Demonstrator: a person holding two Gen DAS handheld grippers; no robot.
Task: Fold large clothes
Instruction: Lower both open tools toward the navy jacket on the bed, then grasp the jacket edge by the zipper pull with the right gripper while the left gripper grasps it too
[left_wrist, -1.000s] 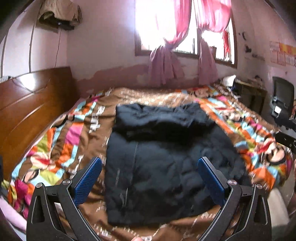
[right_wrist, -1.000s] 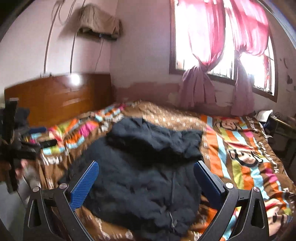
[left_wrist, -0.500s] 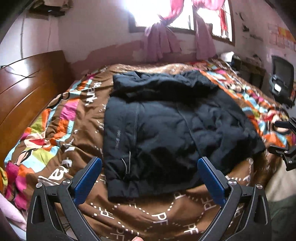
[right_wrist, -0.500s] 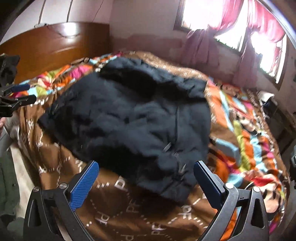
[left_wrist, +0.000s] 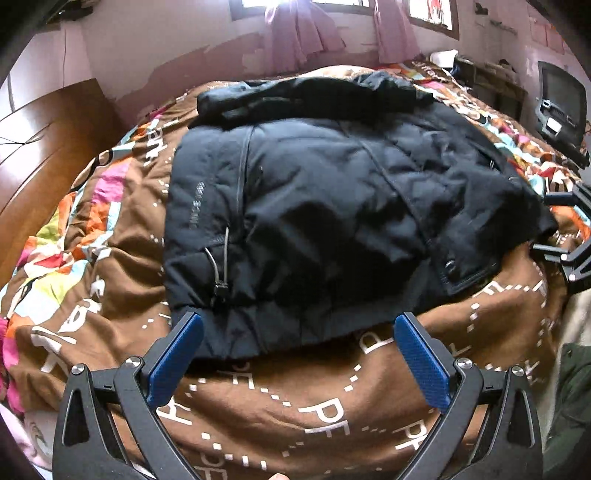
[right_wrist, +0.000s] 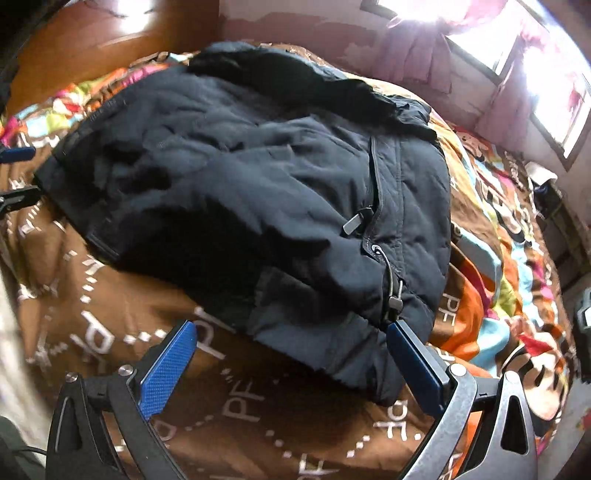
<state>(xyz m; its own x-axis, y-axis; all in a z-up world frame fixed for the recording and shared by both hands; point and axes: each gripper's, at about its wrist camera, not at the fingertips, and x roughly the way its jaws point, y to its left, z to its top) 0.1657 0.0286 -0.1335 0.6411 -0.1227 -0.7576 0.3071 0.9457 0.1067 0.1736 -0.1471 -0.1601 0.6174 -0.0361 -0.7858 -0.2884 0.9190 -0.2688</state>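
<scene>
- Dark navy padded jacket lies spread flat on the bed, on a brown quilt with white dotted lettering and bright cartoon patches; hood end toward the window wall, hem toward both cameras.
- Left gripper: blue-padded fingers spread wide, nothing between them. Poised just at the hem, the left pad overlapping the jacket's near left corner in the view; contact cannot be judged.
- Right gripper: fingers likewise released and empty, straddling the near right corner of the hem. The right pad sits just beside the elastic drawcord with its toggle.
- A matching drawcord and toggle shows on the jacket's left side in the left wrist view.
- Wooden headboard to the left of the bed; pink curtains at the far wall.
</scene>
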